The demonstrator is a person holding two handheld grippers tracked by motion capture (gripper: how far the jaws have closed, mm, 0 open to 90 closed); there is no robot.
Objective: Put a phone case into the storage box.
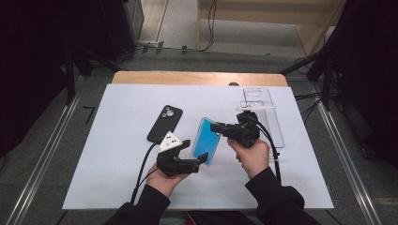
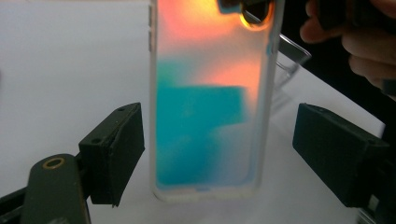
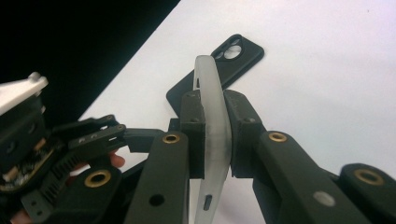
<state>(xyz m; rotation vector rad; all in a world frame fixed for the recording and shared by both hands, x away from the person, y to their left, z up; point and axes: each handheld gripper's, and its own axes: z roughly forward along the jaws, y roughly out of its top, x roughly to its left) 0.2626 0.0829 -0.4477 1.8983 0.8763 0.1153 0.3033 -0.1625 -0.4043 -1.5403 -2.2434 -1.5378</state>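
Two grippers (image 1: 199,160) (image 1: 217,126), perhaps one case (image 1: 207,139)

No legible text or labels anywhere

The high view is soft and low in detail, its white sheet (image 1: 117,154) evenly bright and its corners black. In the left gripper view, light glows through the blurred case (image 2: 210,102); the sheet washes out.

High view looks down from above; both gripper views sit close, sharing the phone case (image 2: 210,102) (translucent).
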